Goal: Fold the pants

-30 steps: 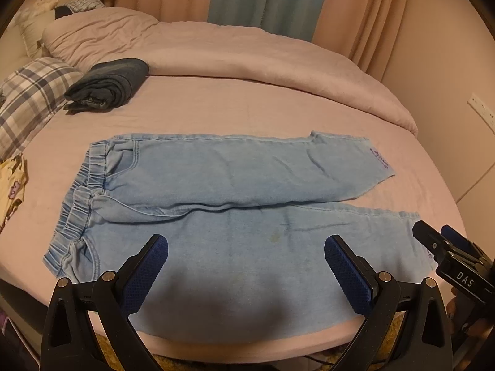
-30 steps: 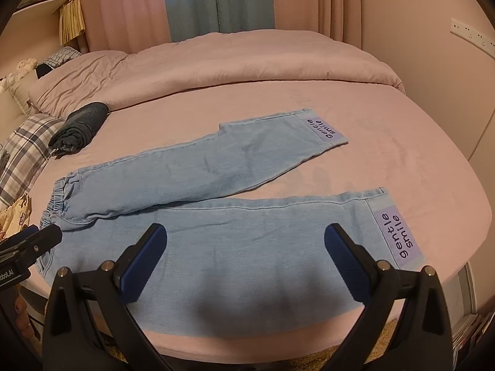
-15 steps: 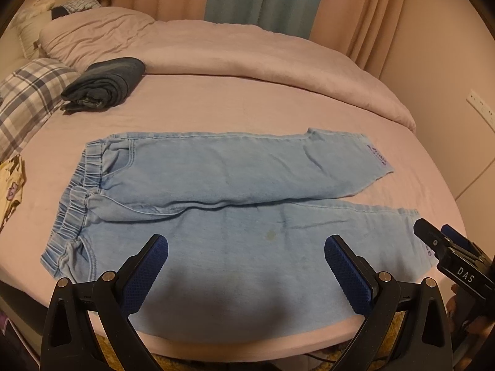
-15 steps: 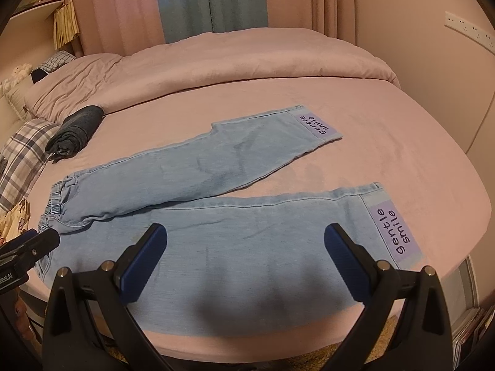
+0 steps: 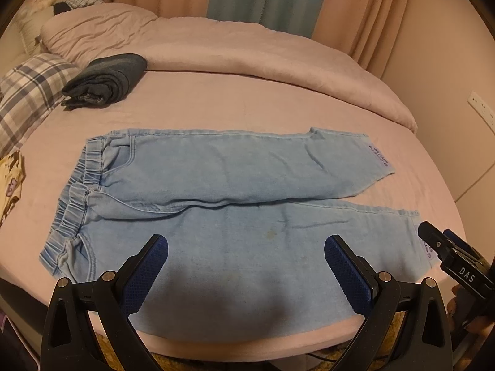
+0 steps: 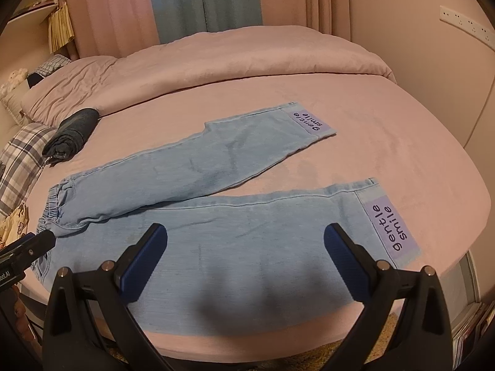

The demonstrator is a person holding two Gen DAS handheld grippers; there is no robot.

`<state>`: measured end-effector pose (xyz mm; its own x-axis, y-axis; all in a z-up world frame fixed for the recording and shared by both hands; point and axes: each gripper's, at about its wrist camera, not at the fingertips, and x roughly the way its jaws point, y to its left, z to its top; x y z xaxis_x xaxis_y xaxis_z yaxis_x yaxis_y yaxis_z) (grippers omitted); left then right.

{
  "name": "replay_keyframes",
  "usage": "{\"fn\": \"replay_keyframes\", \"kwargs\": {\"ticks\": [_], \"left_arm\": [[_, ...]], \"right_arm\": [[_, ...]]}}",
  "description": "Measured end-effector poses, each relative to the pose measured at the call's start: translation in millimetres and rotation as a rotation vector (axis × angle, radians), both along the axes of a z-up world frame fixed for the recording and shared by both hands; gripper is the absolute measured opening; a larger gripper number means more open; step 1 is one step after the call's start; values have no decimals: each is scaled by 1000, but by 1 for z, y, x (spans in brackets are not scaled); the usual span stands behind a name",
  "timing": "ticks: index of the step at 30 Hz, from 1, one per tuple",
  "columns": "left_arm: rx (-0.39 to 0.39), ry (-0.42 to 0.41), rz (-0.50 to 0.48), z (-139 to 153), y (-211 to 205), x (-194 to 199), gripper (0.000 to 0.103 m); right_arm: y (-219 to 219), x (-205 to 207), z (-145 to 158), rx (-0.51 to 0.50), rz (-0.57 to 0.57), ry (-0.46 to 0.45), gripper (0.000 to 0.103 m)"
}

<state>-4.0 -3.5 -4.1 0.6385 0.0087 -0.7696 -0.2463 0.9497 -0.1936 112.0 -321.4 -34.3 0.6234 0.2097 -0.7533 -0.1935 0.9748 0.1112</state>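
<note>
Little has shifted beyond my view easing lower toward the bed point(image 5: 278, 99), where light-blue pants point(image 5: 235, 216) lie flat, soft and limp, best pinched at waistband point(image 5: 74, 204) and hem, as my left gripper point(image 5: 246, 266) and right gripper point(image 6: 244, 255) hover spread and empty.

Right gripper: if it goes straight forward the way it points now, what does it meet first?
Probably the near leg of the light blue pants, lying flat on the bed. The right gripper is open above it; depth is unclear.
</note>
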Motion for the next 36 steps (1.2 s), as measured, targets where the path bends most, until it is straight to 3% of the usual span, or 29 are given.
{"fn": "replay_keyframes", "kwargs": {"ticks": [9,14,18,23,25,27,31,33,34,36], "left_arm": [[-42,15,54,-11,30,2,98],[-25,18,159,-22,72,-6,97],[-3,45,291,-34,121,-22,88],[-96,87,461,-55,179,-63,87],[-85,114,493,-59,182,-72,87],[-92,140,491,-67,183,-77,87],[-193,169,464,-92,181,-73,87],[-209,188,463,-103,178,-67,76],[-178,179,466,-103,173,-65,75],[-134,155,452,-101,167,-63,55]], "right_arm": [[-21,4,-6,19,-43,15,101],[-57,11,-18,34,-141,55,99],[-98,17,-29,12,-255,67,99],[-156,21,-54,-6,-415,139,94],[-175,20,-66,-3,-464,181,92],[-189,18,-75,17,-494,211,91],[-199,22,-90,65,-511,247,85],[-194,26,-94,93,-479,250,77],[-192,30,-99,104,-458,257,72],[-184,33,-104,88,-441,250,66]]}}
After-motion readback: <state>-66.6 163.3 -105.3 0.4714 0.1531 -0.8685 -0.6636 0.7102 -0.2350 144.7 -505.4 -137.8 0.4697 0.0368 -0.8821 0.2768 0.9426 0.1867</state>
